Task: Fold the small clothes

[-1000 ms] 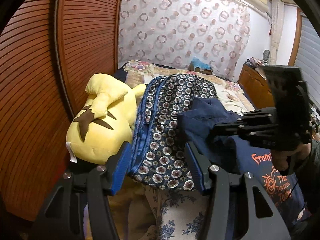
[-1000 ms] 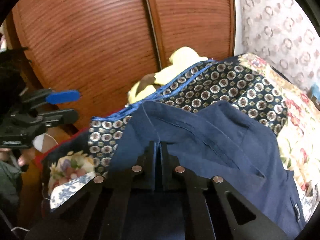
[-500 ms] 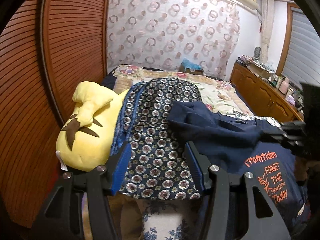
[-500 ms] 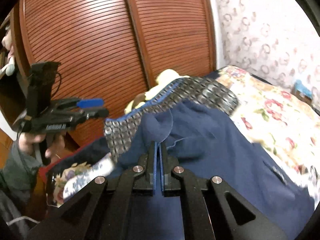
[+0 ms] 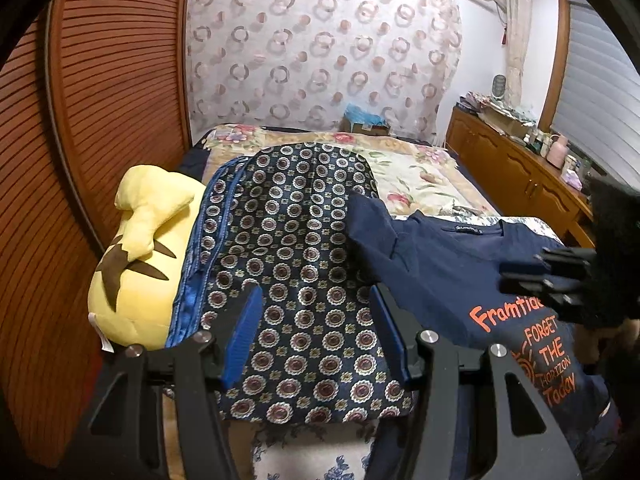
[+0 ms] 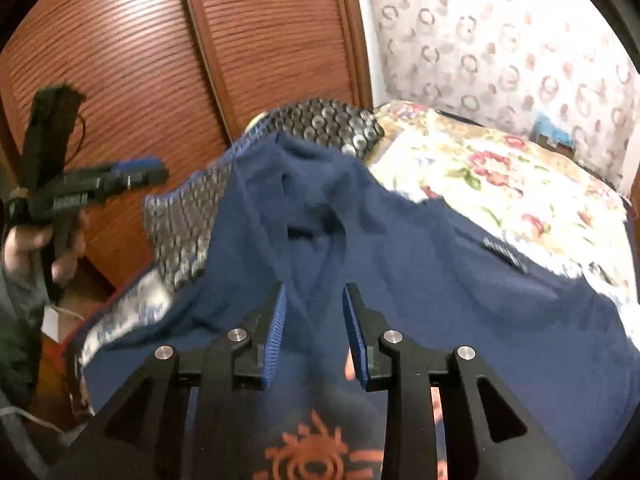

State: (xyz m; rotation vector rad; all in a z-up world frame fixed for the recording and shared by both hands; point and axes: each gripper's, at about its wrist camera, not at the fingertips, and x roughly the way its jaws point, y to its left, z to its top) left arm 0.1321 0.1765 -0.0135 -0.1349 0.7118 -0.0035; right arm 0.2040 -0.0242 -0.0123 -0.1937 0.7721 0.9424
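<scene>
- The left gripper (image 5: pixel 316 332) has its ribbed blue pads spread apart, empty, above the circle-patterned cushion (image 5: pixel 296 264).
- The right gripper (image 6: pixel 314 332) is also spread, over the soft navy T-shirt (image 6: pixel 360 240) with orange print.
- The T-shirt lies wrinkled at the near edge of the floral bed (image 5: pixel 420 176), one sleeve on the cushion.
- A yellow plush toy (image 5: pixel 136 264) lies at the left edge.

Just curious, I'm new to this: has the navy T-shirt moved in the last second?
Yes. The navy T-shirt has dropped and spread flat to the right, uncovering more of the patterned cushion; the right claw has opened and released it.
</scene>
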